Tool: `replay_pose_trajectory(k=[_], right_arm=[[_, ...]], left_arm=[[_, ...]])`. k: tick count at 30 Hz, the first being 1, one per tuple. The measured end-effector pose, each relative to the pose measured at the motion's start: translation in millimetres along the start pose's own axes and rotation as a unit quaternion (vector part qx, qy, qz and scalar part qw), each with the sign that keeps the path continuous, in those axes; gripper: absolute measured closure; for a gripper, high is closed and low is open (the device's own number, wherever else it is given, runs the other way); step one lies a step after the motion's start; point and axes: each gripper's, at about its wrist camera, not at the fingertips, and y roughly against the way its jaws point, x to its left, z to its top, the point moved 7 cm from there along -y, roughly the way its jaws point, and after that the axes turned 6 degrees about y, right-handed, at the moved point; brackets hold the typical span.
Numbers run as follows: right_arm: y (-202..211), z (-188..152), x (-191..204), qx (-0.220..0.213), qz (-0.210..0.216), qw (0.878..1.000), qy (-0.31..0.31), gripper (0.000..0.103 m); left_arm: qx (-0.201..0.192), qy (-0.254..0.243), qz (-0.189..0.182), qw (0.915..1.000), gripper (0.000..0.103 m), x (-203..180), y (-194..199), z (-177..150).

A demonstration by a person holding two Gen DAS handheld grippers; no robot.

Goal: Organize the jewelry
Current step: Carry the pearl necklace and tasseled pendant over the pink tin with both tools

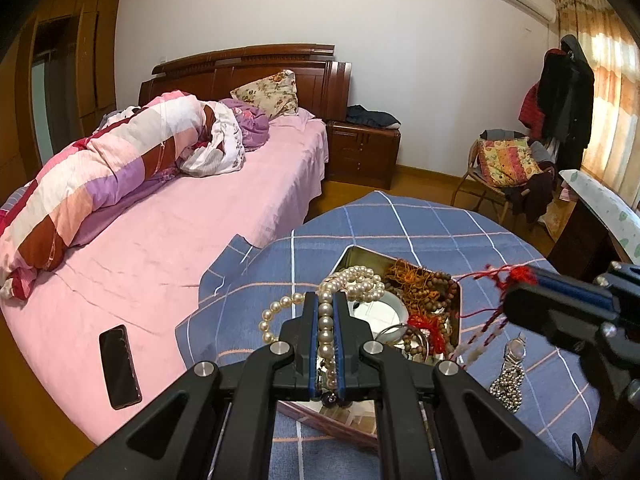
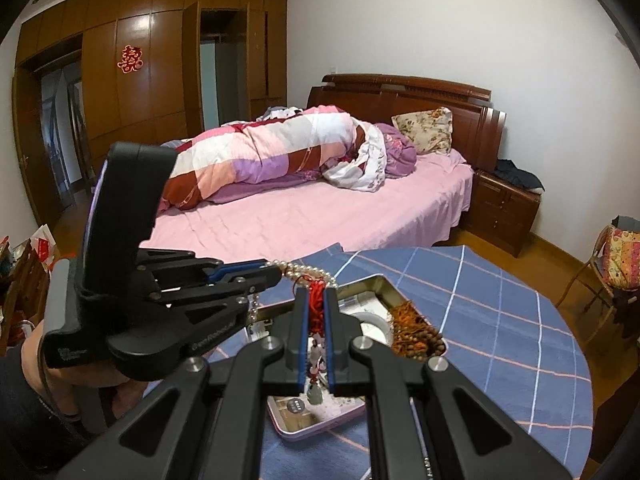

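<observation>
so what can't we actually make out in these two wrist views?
- Tin contents: left wrist view, the pearl strand and left gripper cover its near part.
- Watch dial: left wrist view, too small.
- Red cord pendant: right wrist view, half hidden between the right gripper pads.
- Pink phone: right wrist view, partly behind the gripper frame.

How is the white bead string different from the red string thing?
The pearl necklace is round white beads; the red cord is knotted thread with a small charm. The left tool pinches the pearls; the right tool pinches the cord. Both hang above the metal tin.
</observation>
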Motion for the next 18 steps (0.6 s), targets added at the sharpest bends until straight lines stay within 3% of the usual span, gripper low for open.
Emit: replay_pose_trajectory(k=[18], right_arm=[[-25, -19, -4, 0.032, 0.009, 0.999, -0.022, 0.094]], left_arm=[[0.022, 0.006, 0.006, 0.9997, 0.097, 4, -14, -15]])
